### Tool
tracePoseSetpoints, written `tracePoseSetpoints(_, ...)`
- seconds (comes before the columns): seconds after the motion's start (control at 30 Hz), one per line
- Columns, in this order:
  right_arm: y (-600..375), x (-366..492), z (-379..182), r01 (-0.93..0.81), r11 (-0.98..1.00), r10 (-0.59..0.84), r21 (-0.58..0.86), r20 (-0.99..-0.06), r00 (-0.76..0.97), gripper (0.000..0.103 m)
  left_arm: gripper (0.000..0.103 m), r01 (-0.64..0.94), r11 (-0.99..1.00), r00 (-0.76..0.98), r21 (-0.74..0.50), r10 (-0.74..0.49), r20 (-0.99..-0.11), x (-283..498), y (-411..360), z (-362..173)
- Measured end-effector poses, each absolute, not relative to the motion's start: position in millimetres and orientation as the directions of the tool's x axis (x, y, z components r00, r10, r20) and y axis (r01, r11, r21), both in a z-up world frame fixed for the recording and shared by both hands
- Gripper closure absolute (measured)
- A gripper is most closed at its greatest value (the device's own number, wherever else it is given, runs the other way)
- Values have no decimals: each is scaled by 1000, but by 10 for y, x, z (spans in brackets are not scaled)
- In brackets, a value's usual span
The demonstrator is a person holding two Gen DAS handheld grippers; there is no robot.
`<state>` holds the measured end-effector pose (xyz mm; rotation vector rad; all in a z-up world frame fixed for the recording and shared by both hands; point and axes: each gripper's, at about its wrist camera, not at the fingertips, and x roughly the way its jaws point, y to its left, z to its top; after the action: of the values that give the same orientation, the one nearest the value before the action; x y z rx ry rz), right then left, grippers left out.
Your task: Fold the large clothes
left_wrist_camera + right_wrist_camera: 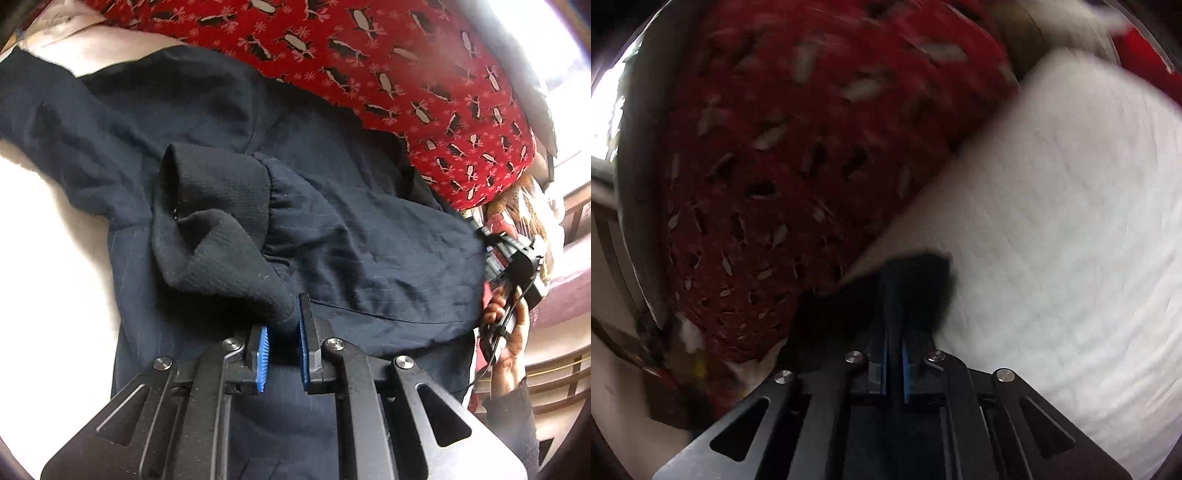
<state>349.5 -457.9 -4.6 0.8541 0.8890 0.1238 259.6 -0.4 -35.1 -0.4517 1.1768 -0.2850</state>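
Pinching the dark ribbed knit cuff [221, 236] of a navy pinstriped jacket [351, 236], the left gripper [282, 350] has its jaws nearly pressed together, with a bunched corner of the cuff between the blue ribbed pads [263, 358]. The cuff stands up from the jaws in a crumpled fold; its sleeve runs right from there and lies across the jacket body. The jacket is spread flat on a white textured surface [44, 240]; one sleeve reaches to the upper left. A red cloth printed with small black-and-white figures [369, 66] lies along the jacket's far edge and overlaps it.

At the right edge of the left wrist view, a hand [509, 332] holds the right gripper's black body just beside the jacket's right edge; its jaws can't be made out from there.

The right wrist view is motion-blurred. The right gripper [895, 325] has its jaws pressed together, blue pads [905, 373] nearly touching. A dark scrap of fabric [934, 284] sits at the tips; can't tell through the blur whether it is caught between them or just lying at them. White textured surface [1071, 240] fills the right side of that view, and the red printed cloth [775, 166] fills the left, meeting the white along a diagonal edge that runs down to the jaw tips.
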Motion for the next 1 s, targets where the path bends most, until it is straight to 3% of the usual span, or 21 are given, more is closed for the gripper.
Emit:
tracePoseSetpoints(0.07, -4618, 3499, 35, 228, 707, 362, 669, -620, 696, 101, 92, -18, 884, 357, -468, -432, -828, 2634, -21, -399)
tracePoseSetpoints(0.17, -4675, 3665, -333, 354, 768, 308, 533, -793, 525, 102, 92, -18, 886, 350, -463, -428, -833, 2634, -21, -397)
tracePoseSetpoints(0.27, -4844, 3452, -150, 341, 740, 292, 580, -733, 615, 94, 92, 60, 873, 321, -483, -475, -819, 2467, 22, -296)
tracePoseSetpoints(0.37, -4881, 3148, 177, 175, 698, 416, 695, -592, 691, 93, 92, 191, 811, 330, -553, -583, -742, 2165, 37, -100)
tracePoseSetpoints(0.43, -4777, 2960, 306, 74, 710, 468, 700, -548, 693, 77, 89, 215, 805, 390, -552, -589, -708, 2108, 14, 16)
tracePoseSetpoints(0.47, -4729, 2887, 313, 42, 728, 485, 685, -557, 674, 73, 81, 206, 812, 419, -546, -577, -701, 2139, -3, 37)
tracePoseSetpoints(0.5, -4645, 2831, 247, 30, 751, 488, 660, -585, 648, 70, 74, 183, 824, 440, -536, -556, -705, 2205, -15, 29)
tracePoseSetpoints(0.53, -4575, 2816, 164, 35, 780, 475, 624, -628, 616, 73, 73, 124, 848, 455, -516, -511, -729, 2323, -25, -38)
tracePoseSetpoints(0.6, -4418, 2849, -206, 118, 888, 340, 445, -807, 483, 75, 73, 25, 873, 402, -487, -455, -795, 2549, -42, -274)
tracePoseSetpoints(0.63, -4388, 2823, -306, 122, 903, 314, 411, -827, 466, 76, 78, 0, 875, 376, -484, -449, -811, 2602, -53, -357)
tracePoseSetpoints(0.67, -4380, 2753, -215, 119, 906, 293, 407, -803, 519, 76, 87, -19, 866, 360, -500, -461, -811, 2636, -47, -426)
tracePoseSetpoints(0.73, -4332, 2707, -28, 162, 898, 274, 409, -808, 522, 71, 87, -21, 858, 370, -513, -470, -801, 2617, -33, -387)
tracePoseSetpoints(0.87, -4042, 2552, 439, 41, 822, 424, 568, -658, 623, 68, 87, -24, 825, 385, -564, -513, -767, 2534, 108, -260)
tracePoseSetpoints(1.0, -3324, 2705, 440, -70, 807, 522, 587, -653, 548, 66, 86, -51, 819, 423, -571, -500, -756, 2517, 462, -117)
